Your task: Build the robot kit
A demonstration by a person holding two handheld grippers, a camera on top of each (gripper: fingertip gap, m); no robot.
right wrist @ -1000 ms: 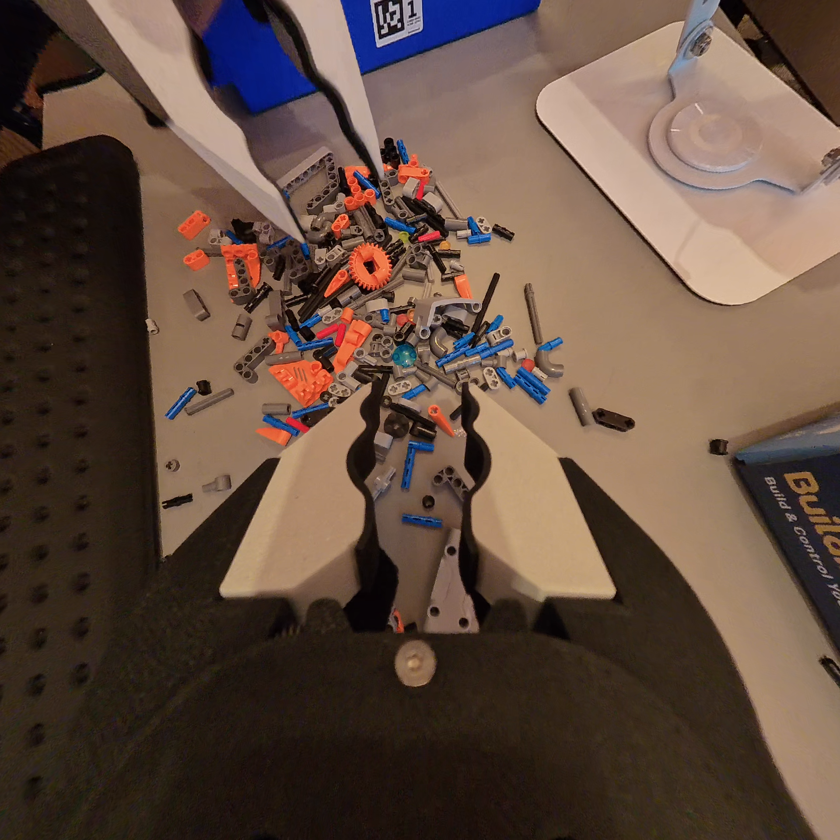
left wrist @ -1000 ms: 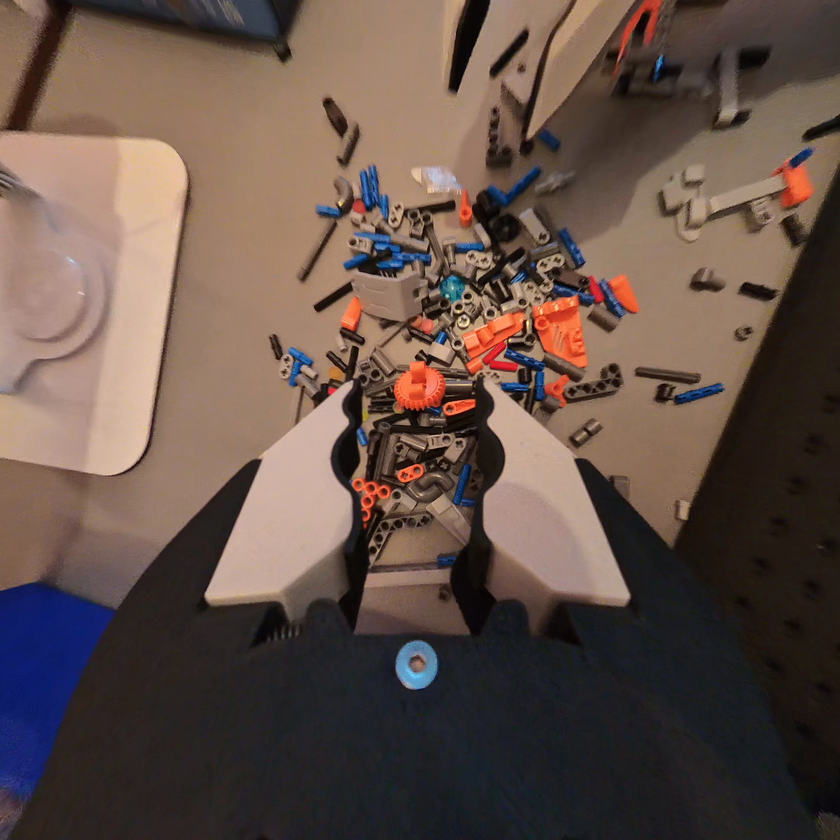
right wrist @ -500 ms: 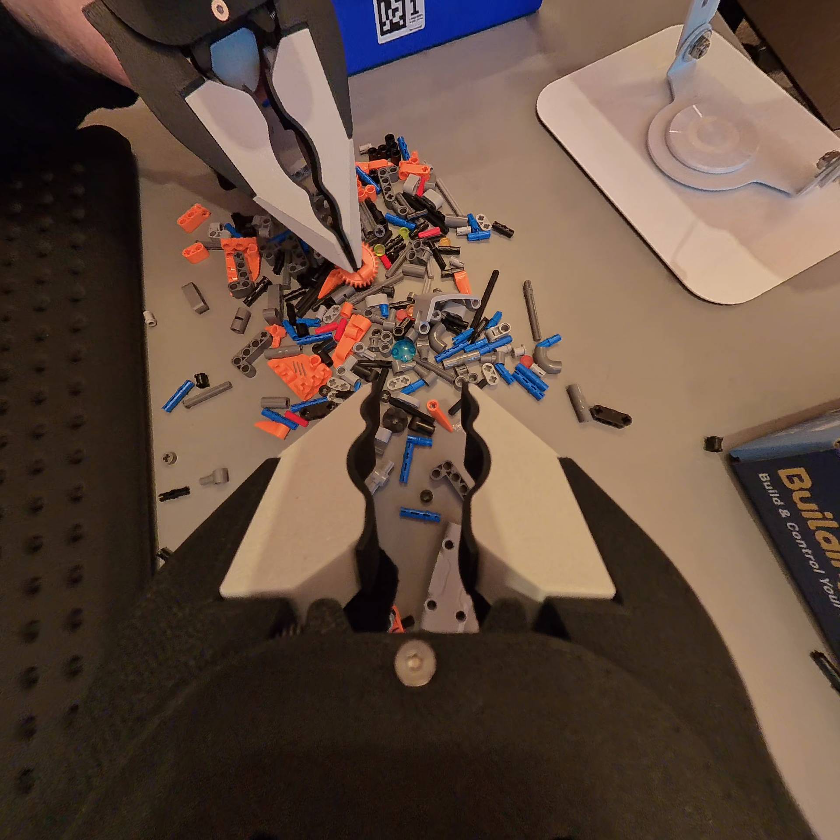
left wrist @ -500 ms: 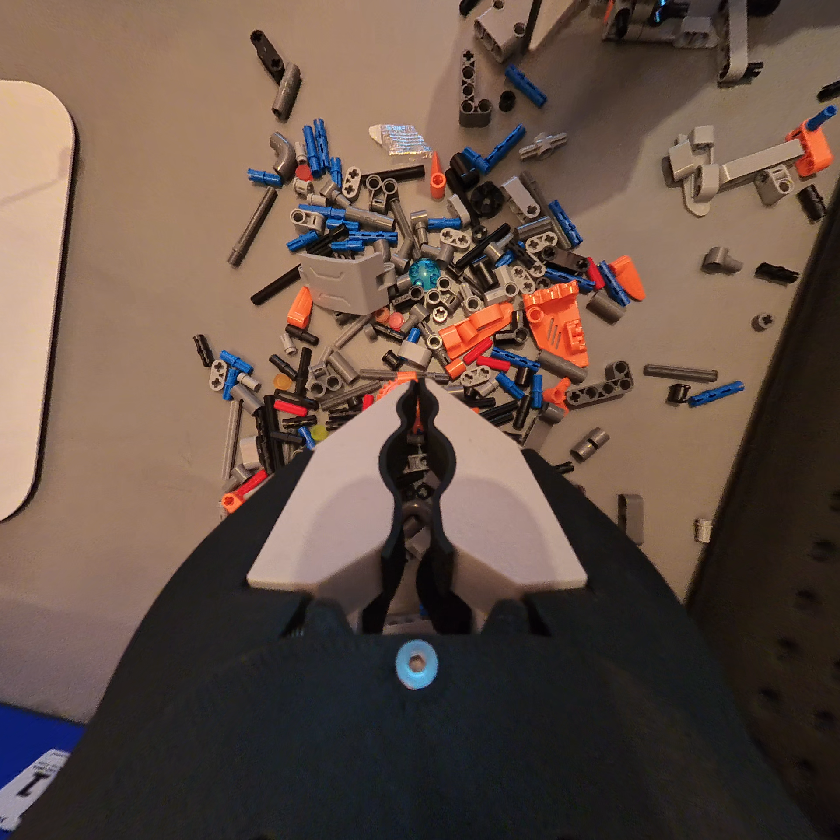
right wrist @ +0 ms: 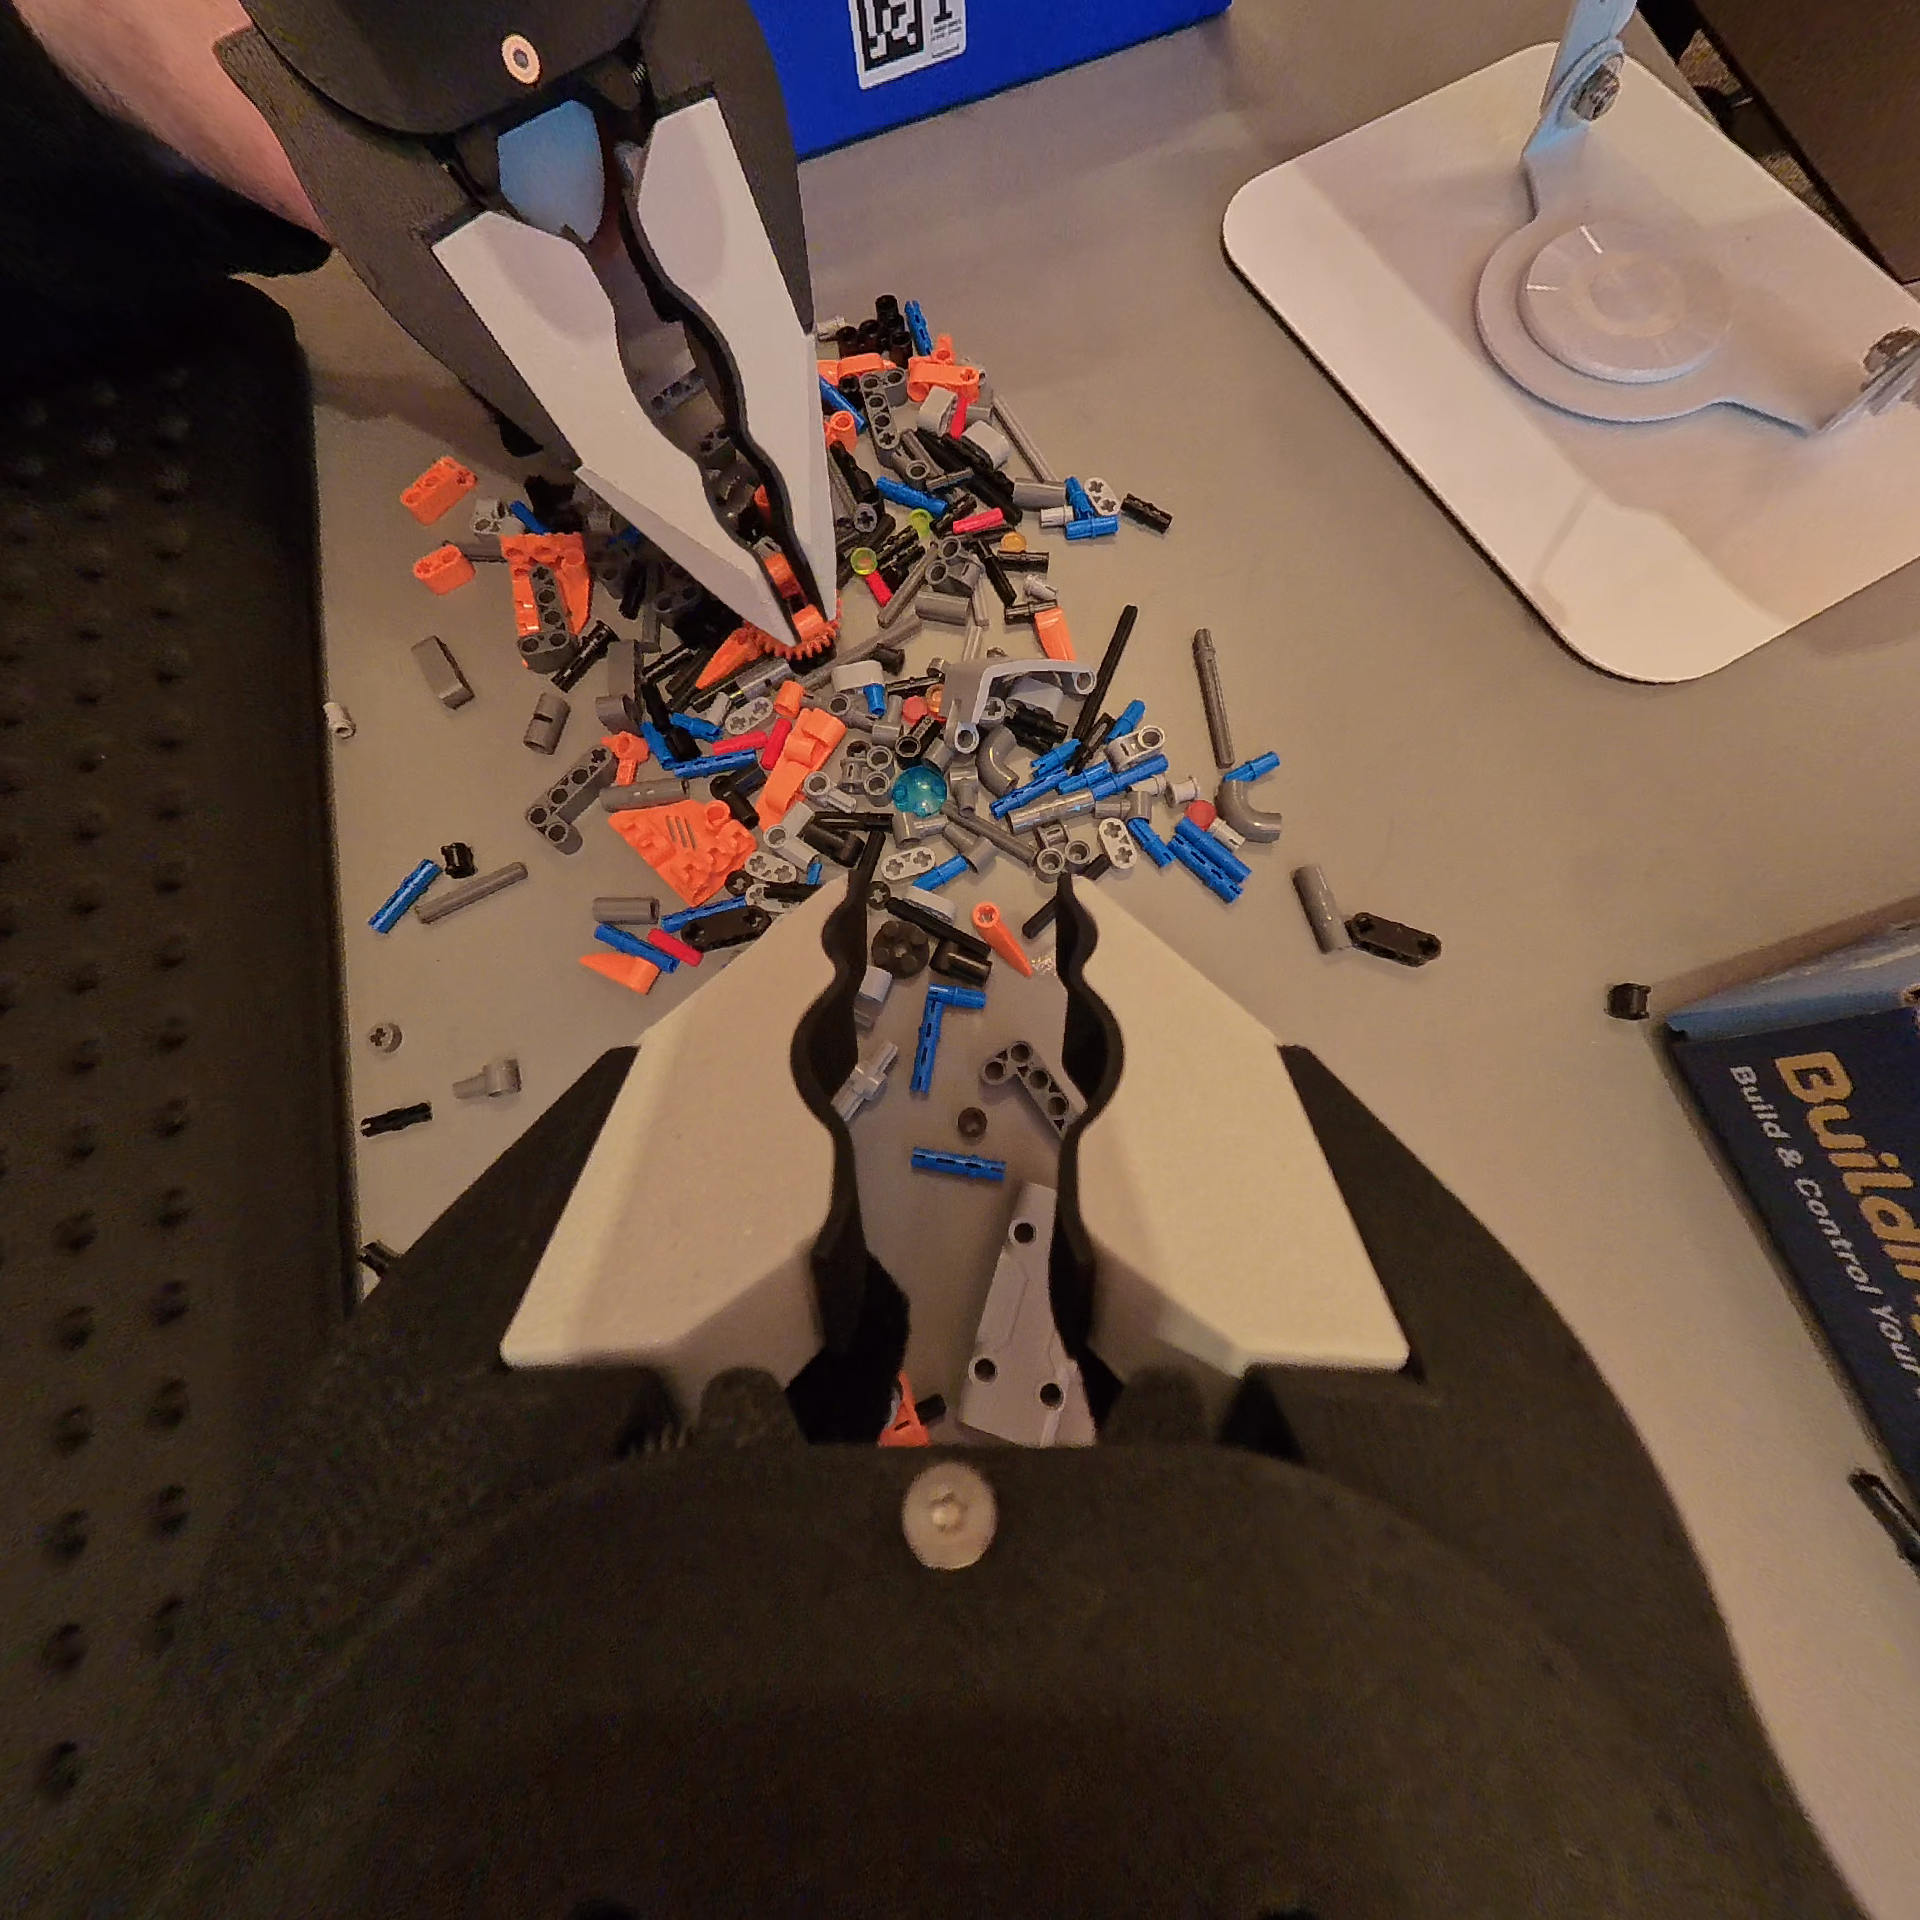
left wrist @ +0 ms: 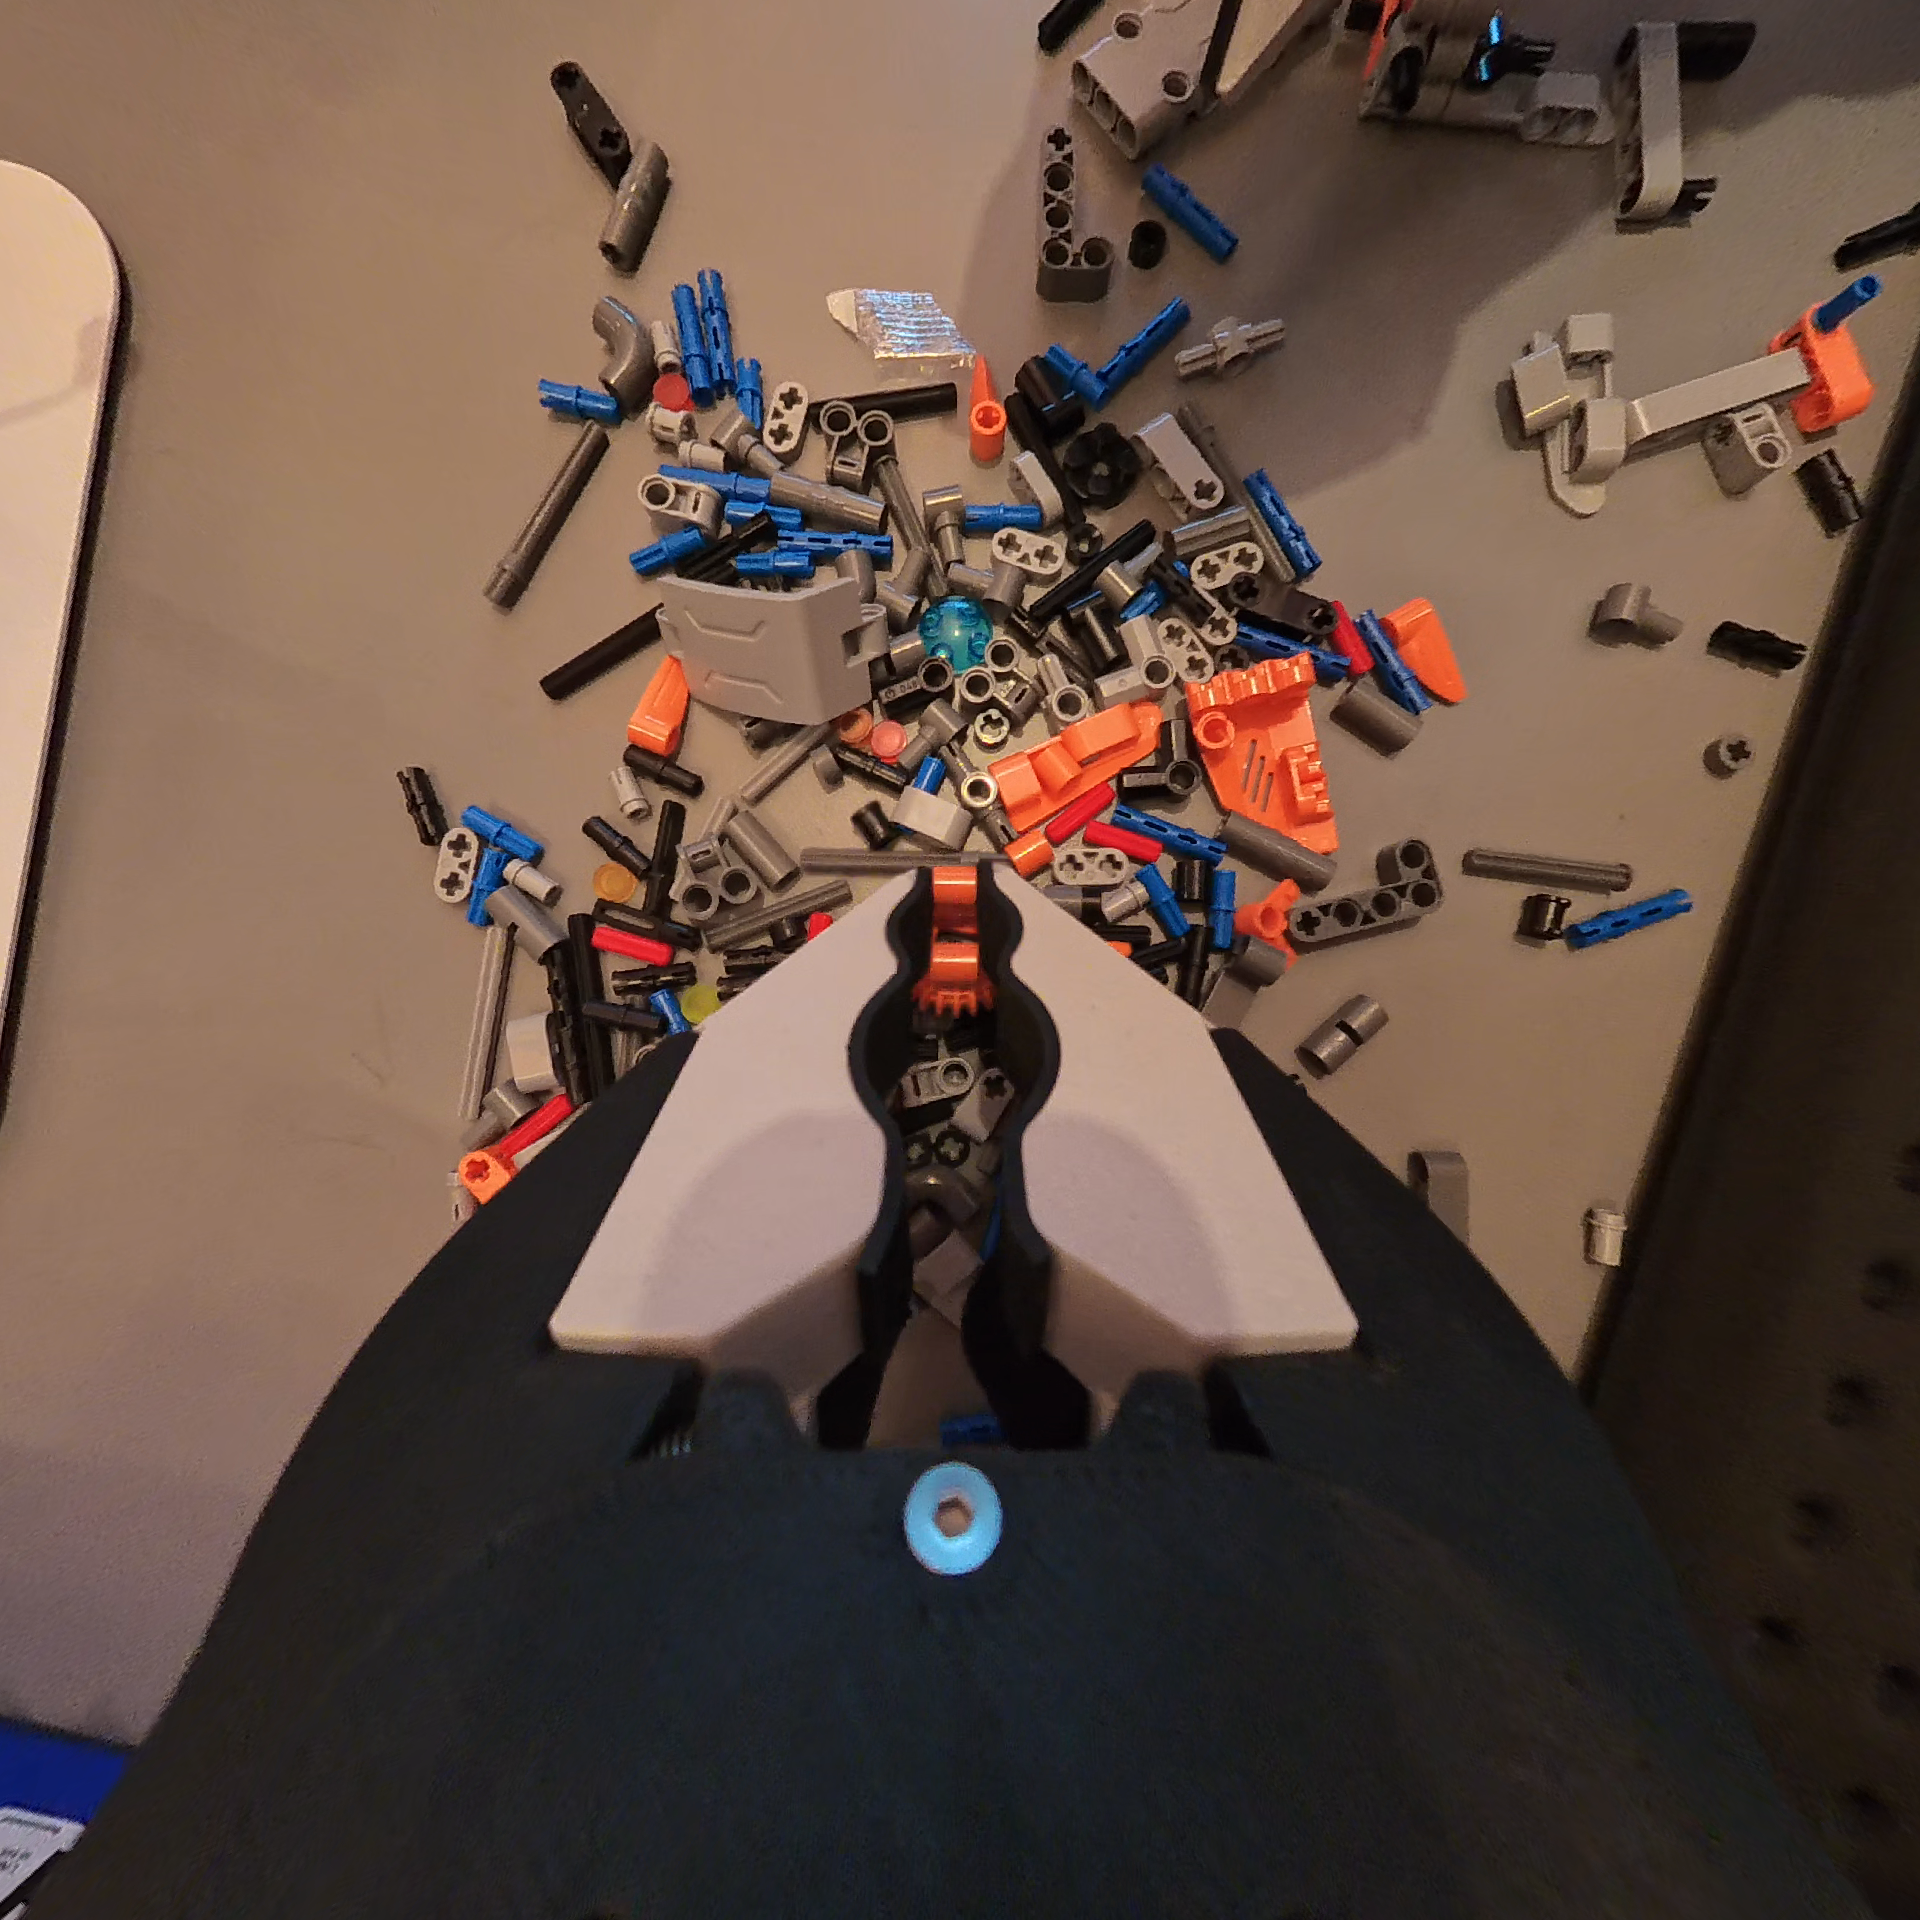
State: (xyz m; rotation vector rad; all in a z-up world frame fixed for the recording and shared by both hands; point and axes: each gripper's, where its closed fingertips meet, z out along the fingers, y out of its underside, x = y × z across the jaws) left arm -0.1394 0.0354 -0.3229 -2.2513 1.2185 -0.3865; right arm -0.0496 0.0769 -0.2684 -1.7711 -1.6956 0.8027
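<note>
A pile of small plastic building pieces (left wrist: 997,665), blue, orange, grey and black, lies on the grey table (left wrist: 312,416). My left gripper (left wrist: 954,883) is shut on an orange gear (left wrist: 951,951) at the near edge of the pile. In the right wrist view the left gripper (right wrist: 805,618) comes in from the upper left, its tips pinching the orange gear (right wrist: 800,644) in the pile (right wrist: 883,727). My right gripper (right wrist: 961,894) is open and empty, low over loose pieces at the pile's near edge, a grey panel piece (right wrist: 1018,1340) between its fingers.
A white stand base (right wrist: 1558,416) sits at the right, a blue box (right wrist: 935,62) behind the pile, a dark blue booklet (right wrist: 1829,1195) at the right edge. A black dotted mat (right wrist: 156,831) runs along the left. Partly built grey assemblies (left wrist: 1683,405) lie past the pile. The tips of one gripper are about 12 cm away from the tips of the other.
My left gripper went from open over the pile to shut on the orange gear. The right gripper has stayed open in place.
</note>
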